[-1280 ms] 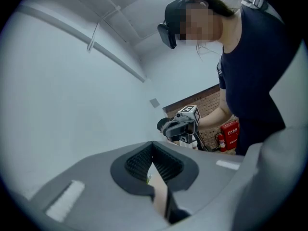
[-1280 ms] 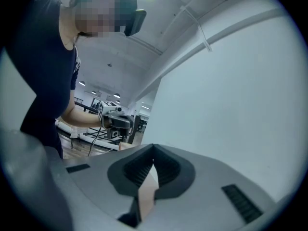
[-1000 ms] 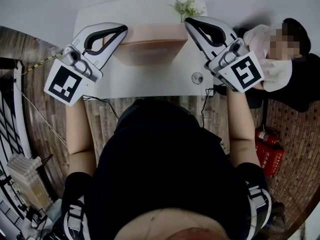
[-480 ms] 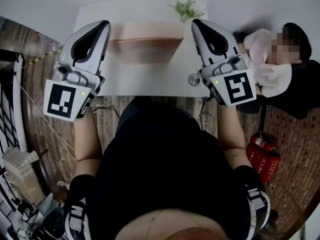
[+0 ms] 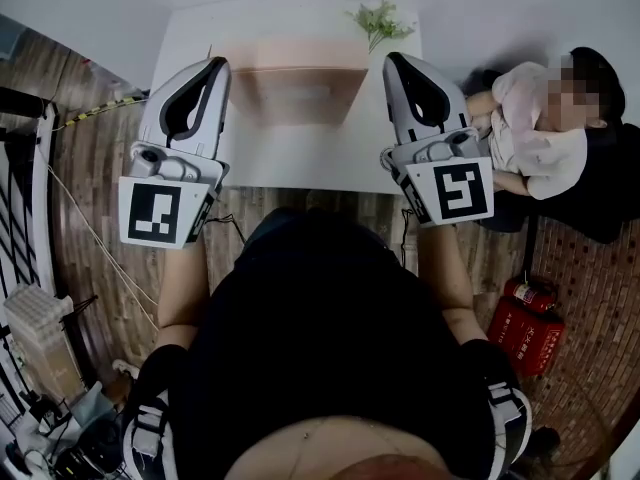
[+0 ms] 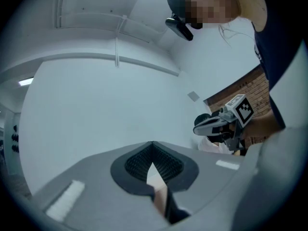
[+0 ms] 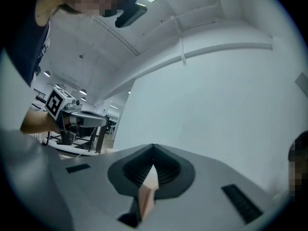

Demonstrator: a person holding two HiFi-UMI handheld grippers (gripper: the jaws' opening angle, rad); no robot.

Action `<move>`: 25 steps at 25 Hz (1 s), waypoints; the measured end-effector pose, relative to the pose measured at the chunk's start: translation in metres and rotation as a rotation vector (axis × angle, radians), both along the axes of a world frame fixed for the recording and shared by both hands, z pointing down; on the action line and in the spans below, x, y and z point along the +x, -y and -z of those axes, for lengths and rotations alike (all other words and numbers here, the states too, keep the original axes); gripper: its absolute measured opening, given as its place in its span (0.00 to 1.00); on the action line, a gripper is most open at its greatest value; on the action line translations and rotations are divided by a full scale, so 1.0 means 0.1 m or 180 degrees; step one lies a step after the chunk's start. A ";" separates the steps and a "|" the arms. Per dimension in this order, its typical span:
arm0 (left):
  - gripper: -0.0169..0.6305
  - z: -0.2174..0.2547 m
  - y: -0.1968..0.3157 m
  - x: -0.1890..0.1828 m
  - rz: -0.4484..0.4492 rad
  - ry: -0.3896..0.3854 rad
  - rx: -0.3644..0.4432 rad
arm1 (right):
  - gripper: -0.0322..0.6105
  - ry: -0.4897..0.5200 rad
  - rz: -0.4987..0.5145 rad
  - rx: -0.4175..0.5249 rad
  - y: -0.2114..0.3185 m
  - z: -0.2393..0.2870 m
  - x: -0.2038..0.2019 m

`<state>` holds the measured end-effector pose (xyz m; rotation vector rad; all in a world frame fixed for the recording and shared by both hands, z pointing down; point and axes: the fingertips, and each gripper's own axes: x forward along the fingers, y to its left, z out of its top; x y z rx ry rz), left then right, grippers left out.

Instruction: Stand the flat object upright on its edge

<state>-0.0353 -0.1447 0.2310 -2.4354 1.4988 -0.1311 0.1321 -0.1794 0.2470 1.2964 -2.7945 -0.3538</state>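
The left tool (image 5: 214,65) and the right tool (image 5: 393,60) are both held shut with nothing gripped, and between their tips, just beside each, the pinkish flat object (image 5: 300,83) is seen resting on the white surface (image 5: 300,163), a small green plant (image 5: 378,18) being set beyond the right tool.

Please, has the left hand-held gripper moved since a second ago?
Yes. Against the white table, the tip of the left hand-held gripper swung left, off the pink box.
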 end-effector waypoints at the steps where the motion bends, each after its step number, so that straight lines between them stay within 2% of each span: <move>1: 0.04 -0.05 -0.03 -0.01 0.0052 -0.0064 -0.0025 | 0.07 0.0004 -0.0051 -0.0049 -0.04 -0.07 -0.01; 3: 0.04 -0.13 -0.10 -0.03 0.0125 -0.0152 -0.0070 | 0.07 0.0001 -0.0160 -0.0136 -0.15 -0.17 -0.04; 9: 0.04 -0.33 -0.33 -0.09 0.0369 -0.0077 -0.0157 | 0.07 0.0012 -0.0580 -0.0181 -0.46 -0.33 -0.07; 13: 0.04 -0.54 -0.54 -0.12 0.0397 -0.0128 -0.0269 | 0.07 0.0087 -0.0801 -0.0311 -0.76 -0.49 -0.14; 16: 0.04 -0.66 -0.71 -0.13 0.0399 -0.0227 -0.0382 | 0.07 0.0101 -0.0870 -0.0382 -0.96 -0.59 -0.18; 19: 0.04 -0.75 -0.82 -0.11 0.0401 -0.0200 -0.0483 | 0.07 0.0115 -0.0907 -0.0401 -1.05 -0.66 -0.21; 25: 0.04 -0.79 -0.85 -0.08 0.0401 -0.0235 -0.0491 | 0.07 0.0029 -0.0916 -0.0363 -1.09 -0.71 -0.26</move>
